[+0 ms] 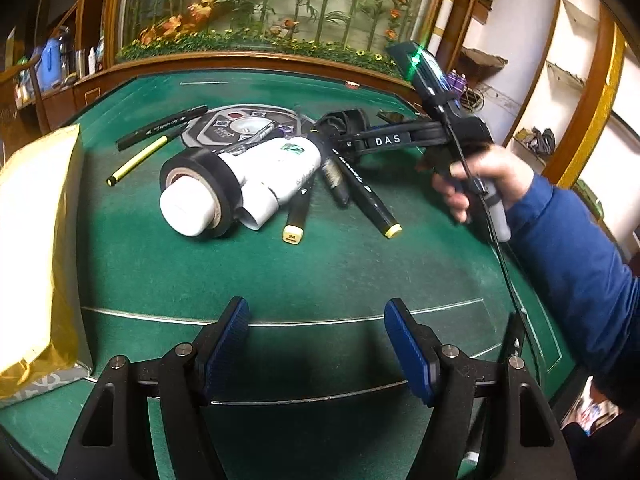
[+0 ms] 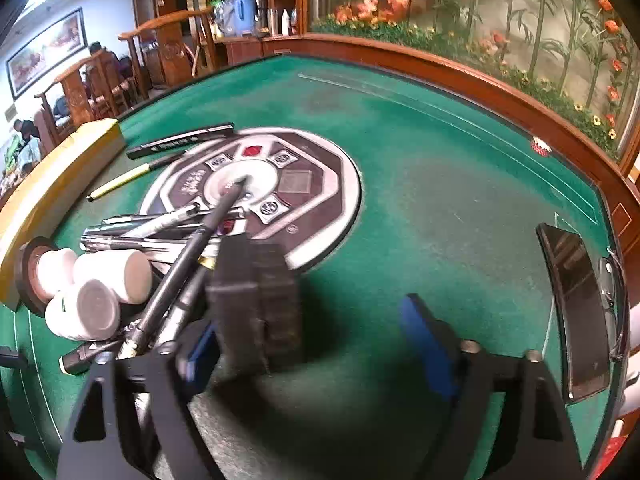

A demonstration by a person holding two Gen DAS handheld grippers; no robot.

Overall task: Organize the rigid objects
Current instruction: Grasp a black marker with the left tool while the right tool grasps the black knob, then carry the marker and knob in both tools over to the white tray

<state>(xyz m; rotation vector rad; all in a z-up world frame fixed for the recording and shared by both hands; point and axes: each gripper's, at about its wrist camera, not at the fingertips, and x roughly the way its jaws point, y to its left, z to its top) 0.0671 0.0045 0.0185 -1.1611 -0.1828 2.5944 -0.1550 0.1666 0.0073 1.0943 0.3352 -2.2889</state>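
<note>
- Left wrist view: the left gripper (image 1: 316, 344) hangs with jaws wide apart and nothing between them, over bare green felt of the table (image 1: 304, 264). Ahead lies a heap: a white pipe fitting (image 1: 256, 178) wearing a black tape roll (image 1: 200, 196), with markers (image 1: 360, 184) fanned beside it. A gold box (image 1: 36, 248) stands at the left edge. The right hand (image 1: 484, 184) holds its tool beyond the heap.
- Right wrist view: the right gripper (image 2: 320, 344) is open; a black blocky object (image 2: 256, 304), blurred, sits just beside its left finger, though contact is unclear. Pens (image 2: 180, 256) cross the round centre panel (image 2: 320, 184); a phone (image 2: 576, 304) lies to the right.

Green felt table (image 1: 320, 264), wood-edged; bamboo mural (image 1: 260, 4) behind (orange flowers); white shelves (image 1: 568, 52).
</note>
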